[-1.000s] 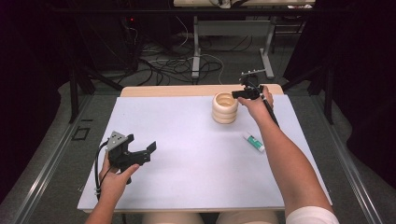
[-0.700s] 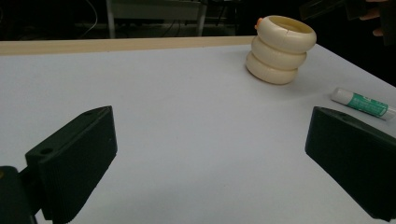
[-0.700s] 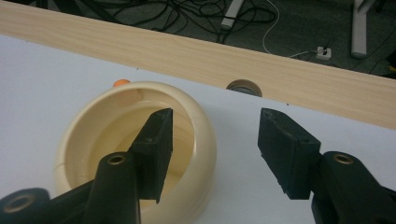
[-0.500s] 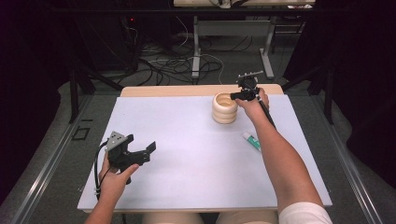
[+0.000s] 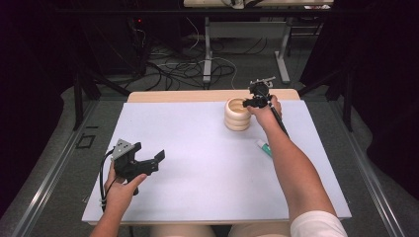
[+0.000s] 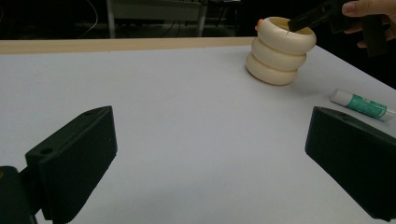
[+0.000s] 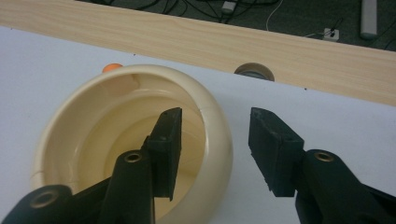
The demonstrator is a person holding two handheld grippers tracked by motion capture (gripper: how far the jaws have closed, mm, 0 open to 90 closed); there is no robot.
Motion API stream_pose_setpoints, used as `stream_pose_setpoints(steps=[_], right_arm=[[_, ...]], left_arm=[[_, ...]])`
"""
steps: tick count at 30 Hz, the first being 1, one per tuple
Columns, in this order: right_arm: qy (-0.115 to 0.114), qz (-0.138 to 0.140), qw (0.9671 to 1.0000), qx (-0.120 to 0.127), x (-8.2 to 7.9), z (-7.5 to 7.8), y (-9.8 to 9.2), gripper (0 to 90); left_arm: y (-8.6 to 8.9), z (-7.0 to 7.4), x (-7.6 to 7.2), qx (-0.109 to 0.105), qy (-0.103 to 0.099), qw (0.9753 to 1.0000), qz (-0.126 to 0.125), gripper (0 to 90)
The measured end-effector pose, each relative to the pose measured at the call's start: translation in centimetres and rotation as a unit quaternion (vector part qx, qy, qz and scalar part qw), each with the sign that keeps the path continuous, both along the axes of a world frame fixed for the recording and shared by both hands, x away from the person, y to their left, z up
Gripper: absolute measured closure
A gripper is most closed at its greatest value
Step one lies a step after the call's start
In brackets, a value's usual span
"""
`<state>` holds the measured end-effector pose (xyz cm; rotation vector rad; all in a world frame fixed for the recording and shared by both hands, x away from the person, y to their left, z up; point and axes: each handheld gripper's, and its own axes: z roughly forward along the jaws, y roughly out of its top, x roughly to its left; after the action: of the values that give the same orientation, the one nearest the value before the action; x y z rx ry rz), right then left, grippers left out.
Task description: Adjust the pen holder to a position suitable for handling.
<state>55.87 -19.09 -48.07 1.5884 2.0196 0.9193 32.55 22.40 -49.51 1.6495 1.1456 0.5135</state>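
A cream ribbed cup [image 5: 237, 114] stands upright at the back of the white mat [image 5: 197, 168]. My right gripper [image 5: 247, 103] hovers over its right rim, open. In the right gripper view one jaw hangs inside the cup [image 7: 65, 112] and the other outside it, so the right gripper [image 7: 215, 126] straddles the wall without closing on it. My left gripper [image 5: 148, 151] is held low at the front left, open and holding nothing. From the left gripper view [image 6: 208, 154], the cup [image 6: 280, 51] stands far ahead.
A white tube with a green label [image 5: 263, 147] [image 6: 362, 104] lies on the mat just right of the cup. A small orange thing [image 7: 111, 67] peeks out behind the cup. A wooden table edge [image 5: 188, 95] with a round hole [image 7: 253, 71] runs along the back.
My right gripper has shifted a little left, from beside the cup to over its rim. The left gripper has stayed where it was.
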Motion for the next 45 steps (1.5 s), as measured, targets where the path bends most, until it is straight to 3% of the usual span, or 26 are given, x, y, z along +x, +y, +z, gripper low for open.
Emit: stream_pose_setpoints(steps=[11,19,27,45], right_arm=[[0.022,-0.006,0.9997,0.001,0.3,-0.7,0.2,60.1],[0.051,-0.015,0.9985,0.008,0.4,-0.9,0.2,65.1],[0.054,-0.021,0.9983,0.007,0.3,-0.9,0.4,67.6],[0.056,-0.037,0.9973,-0.031,0.3,-0.6,1.0,76.0]], left_arm=[[0.1,-0.1,0.1,-0.003,0.001,1.0,0.001,2.1],[0.2,-0.1,0.2,0.0,0.003,1.0,0.0,2.1],[0.1,-0.1,0.1,0.0,0.004,1.0,-0.001,2.1],[0.1,-0.2,0.2,-0.002,0.007,1.0,-0.002,2.1]])
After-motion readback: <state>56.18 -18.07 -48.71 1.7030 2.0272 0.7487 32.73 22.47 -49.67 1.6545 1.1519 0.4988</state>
